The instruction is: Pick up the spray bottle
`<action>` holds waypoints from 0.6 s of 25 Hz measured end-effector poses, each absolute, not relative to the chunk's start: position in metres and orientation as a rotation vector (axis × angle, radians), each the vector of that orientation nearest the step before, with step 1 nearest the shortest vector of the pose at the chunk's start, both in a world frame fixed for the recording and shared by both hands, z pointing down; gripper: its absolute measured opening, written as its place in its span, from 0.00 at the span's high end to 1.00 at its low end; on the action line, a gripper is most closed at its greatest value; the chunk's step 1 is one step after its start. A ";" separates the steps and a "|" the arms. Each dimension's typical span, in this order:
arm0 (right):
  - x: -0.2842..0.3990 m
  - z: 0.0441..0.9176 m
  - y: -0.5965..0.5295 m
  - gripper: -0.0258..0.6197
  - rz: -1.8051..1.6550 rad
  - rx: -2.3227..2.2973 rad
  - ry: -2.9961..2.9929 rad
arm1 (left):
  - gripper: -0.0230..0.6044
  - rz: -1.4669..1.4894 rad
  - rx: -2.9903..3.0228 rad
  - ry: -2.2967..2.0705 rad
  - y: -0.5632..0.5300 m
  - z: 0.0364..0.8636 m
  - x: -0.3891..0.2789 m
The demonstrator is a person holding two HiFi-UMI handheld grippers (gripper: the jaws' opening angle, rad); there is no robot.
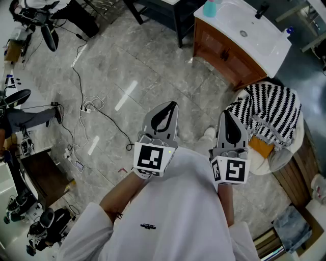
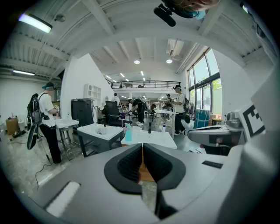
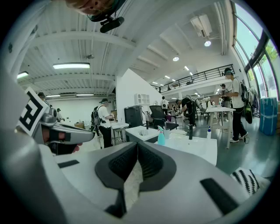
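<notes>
A teal spray bottle (image 1: 210, 7) stands on the far left end of a white sink countertop (image 1: 265, 43), well ahead of both grippers. The same bottle (image 2: 127, 132) shows small in the left gripper view, just left of the jaw tips. In the right gripper view the bottle (image 3: 161, 136) stands a little right of the tips. My left gripper (image 1: 174, 104) (image 2: 142, 145) is shut with nothing in it, held level over the floor. My right gripper (image 1: 225, 112) (image 3: 138, 143) hangs beside it, jaws together and empty.
The countertop rests on a wooden cabinet (image 1: 224, 53) and carries a black faucet (image 1: 261, 10). A black-and-white striped cloth (image 1: 272, 109) lies over a seat at the right. Cables (image 1: 89, 107) trail across the grey floor on the left. People stand at tables in the distance.
</notes>
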State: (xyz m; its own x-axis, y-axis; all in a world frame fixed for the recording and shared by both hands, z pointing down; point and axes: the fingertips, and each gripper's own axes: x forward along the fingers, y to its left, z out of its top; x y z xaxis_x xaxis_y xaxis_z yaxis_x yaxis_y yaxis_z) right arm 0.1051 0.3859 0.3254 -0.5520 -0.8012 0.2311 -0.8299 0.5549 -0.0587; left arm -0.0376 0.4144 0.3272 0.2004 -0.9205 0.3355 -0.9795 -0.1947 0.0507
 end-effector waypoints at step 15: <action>0.062 0.309 0.413 0.95 0.161 1.475 -2.589 | 0.94 0.266 2.256 -1.765 0.454 0.325 -0.093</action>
